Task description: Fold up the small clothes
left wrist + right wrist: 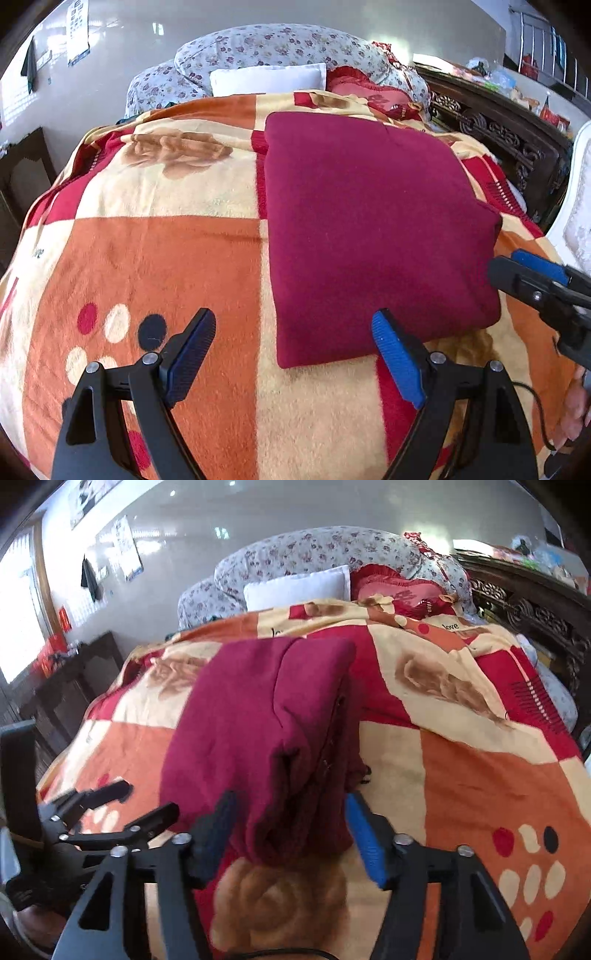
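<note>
My right gripper (291, 834) hangs released, fingers spread around the near end of the folded maroon garment (266, 716), whose long axis runs away from me.

The folded garment (369, 229) covers a patch of the blanket (147, 258), so the pattern beneath it is hidden. In the right wrist view, its near end sags between the right gripper (291, 834) fingers, and whether the pads touch it cannot be told. In the left wrist view that gripper is cut off by the right edge. A hand (576, 413) in the lower right corner shows only partly. The clutter (517, 85) on the dark carved headboard (491, 129) is too small to identify. The wall poster (77, 29) is unreadable.
</note>
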